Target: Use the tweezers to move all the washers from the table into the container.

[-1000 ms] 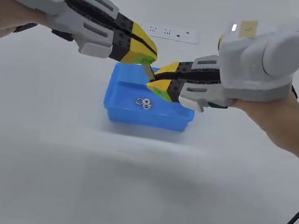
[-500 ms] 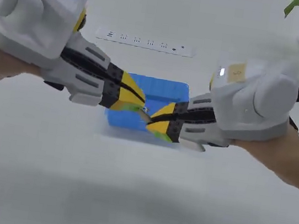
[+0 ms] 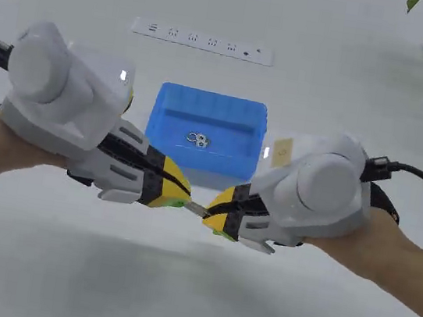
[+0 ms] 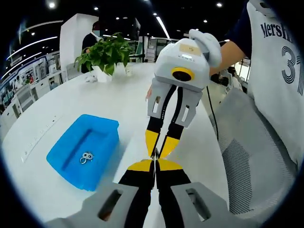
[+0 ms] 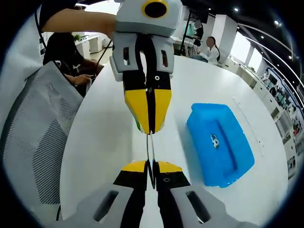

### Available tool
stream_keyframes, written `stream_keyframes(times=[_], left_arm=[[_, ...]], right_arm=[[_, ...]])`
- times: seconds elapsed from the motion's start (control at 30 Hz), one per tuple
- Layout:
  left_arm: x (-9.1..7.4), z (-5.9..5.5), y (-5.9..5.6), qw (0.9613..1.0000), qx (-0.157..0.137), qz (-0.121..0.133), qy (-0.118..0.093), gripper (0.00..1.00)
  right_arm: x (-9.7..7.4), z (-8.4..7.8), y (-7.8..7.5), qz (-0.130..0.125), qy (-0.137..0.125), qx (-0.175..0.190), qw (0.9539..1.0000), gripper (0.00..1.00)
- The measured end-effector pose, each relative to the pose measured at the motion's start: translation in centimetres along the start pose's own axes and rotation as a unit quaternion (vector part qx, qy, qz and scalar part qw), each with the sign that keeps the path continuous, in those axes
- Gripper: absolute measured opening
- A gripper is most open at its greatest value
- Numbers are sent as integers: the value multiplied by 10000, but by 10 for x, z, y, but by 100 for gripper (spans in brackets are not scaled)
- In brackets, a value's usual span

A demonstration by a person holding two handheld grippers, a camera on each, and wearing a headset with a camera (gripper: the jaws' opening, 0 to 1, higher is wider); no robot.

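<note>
In the head view: left gripper (image 3: 181, 198) and right gripper (image 3: 213, 215) tip to tip over the table (image 3: 178, 280), just in front of the container (image 3: 212, 99); tweezers (image 3: 197, 208) as a thin metal sliver bridging the two; washers (image 3: 197, 138) lying together on the container floor.

In the left gripper view: left gripper (image 4: 156, 164) clenched; right gripper (image 4: 160, 145) meeting it nose to nose; container (image 4: 102, 130) off to one side, washers (image 4: 86, 157) inside it.

In the right gripper view: right gripper (image 5: 152, 168) clamped on the tweezers (image 5: 149, 149); left gripper (image 5: 148, 128) pinched on their far end; container (image 5: 197, 124) beside, washers (image 5: 214, 140) in it.

Step, as we judge it: re-seating the tweezers between grippers. To do it well, we would let one gripper hold firm until the other is squarely seated; grip near the joined end, leaving the points free to pinch; work low over the table, so a slip costs little.
</note>
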State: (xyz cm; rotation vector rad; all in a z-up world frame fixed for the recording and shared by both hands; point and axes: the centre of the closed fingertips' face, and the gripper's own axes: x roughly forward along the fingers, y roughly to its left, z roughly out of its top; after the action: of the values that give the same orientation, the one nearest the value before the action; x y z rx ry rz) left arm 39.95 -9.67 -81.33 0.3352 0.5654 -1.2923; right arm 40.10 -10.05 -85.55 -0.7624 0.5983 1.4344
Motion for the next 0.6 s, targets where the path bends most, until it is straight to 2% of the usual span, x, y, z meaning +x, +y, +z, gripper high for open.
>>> stream_keyframes(times=[0.27,0.33,0.4,0.47,0.6], left_arm=[[9,-21,12,9995,-215,184,161,5],[11,-29,20,9988,-222,311,306,5],[15,-34,22,9984,-300,306,364,5],[18,-33,25,9986,-358,286,278,5],[25,-40,27,9983,-388,249,368,5]], right_arm=[[13,-10,-7,17,224,-8,9997,7],[16,-10,-9,5,225,25,9997,7],[19,-8,-14,-16,221,51,9997,7],[21,-11,-16,-42,330,-121,9994,7],[26,-12,-22,-47,398,-200,9990,7]])
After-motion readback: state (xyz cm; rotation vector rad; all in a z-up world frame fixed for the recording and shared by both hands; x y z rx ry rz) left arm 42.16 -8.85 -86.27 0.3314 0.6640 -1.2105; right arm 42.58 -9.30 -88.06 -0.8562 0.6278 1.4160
